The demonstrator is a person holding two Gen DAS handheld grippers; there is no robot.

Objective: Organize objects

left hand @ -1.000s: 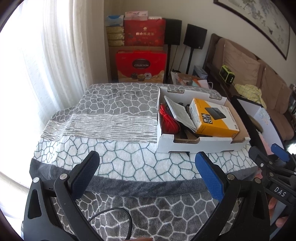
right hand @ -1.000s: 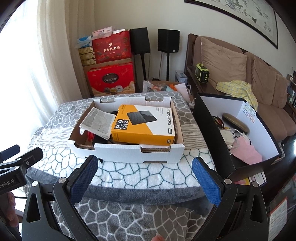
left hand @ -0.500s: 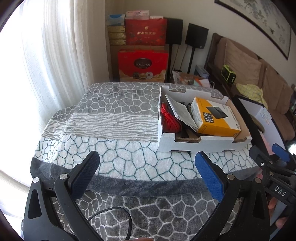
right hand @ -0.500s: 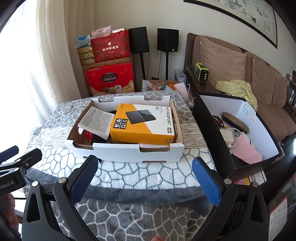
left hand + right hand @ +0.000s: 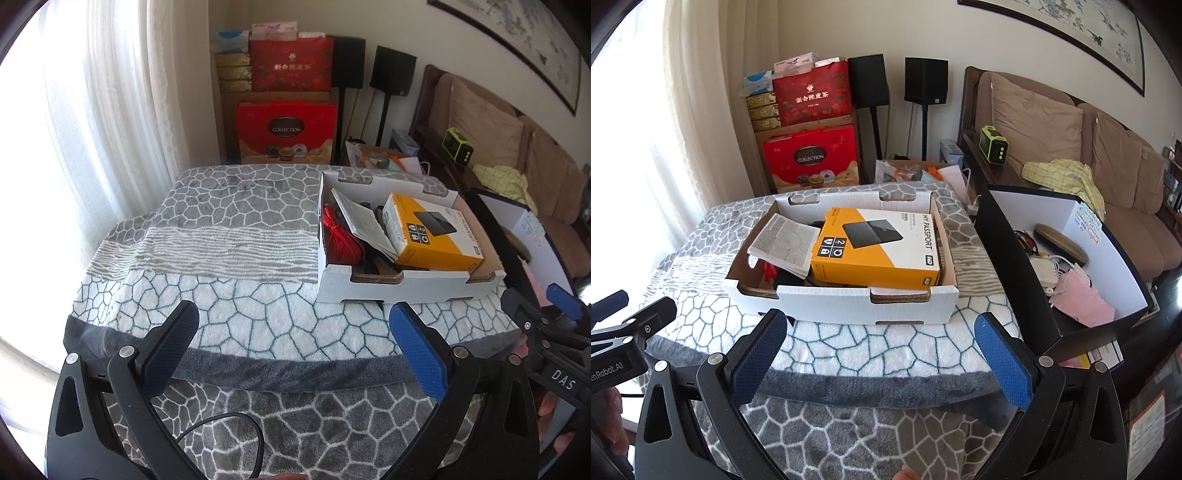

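Orange box [image 5: 875,251] lies tilted in tray [image 5: 849,306], long axis crosswise.

On the blanket [image 5: 849,354] sits the cardboard tray [image 5: 849,306]; inside, the hard-drive box [image 5: 879,251] has the booklet [image 5: 785,245] at nine o'clock (touching), the bin [image 5: 1015,266] beside the tray at three.

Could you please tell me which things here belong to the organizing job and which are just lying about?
Job:
white cardboard tray
orange hard-drive box
booklet
red cable
black bin

Lying about:
red gift boxes
speakers
sofa
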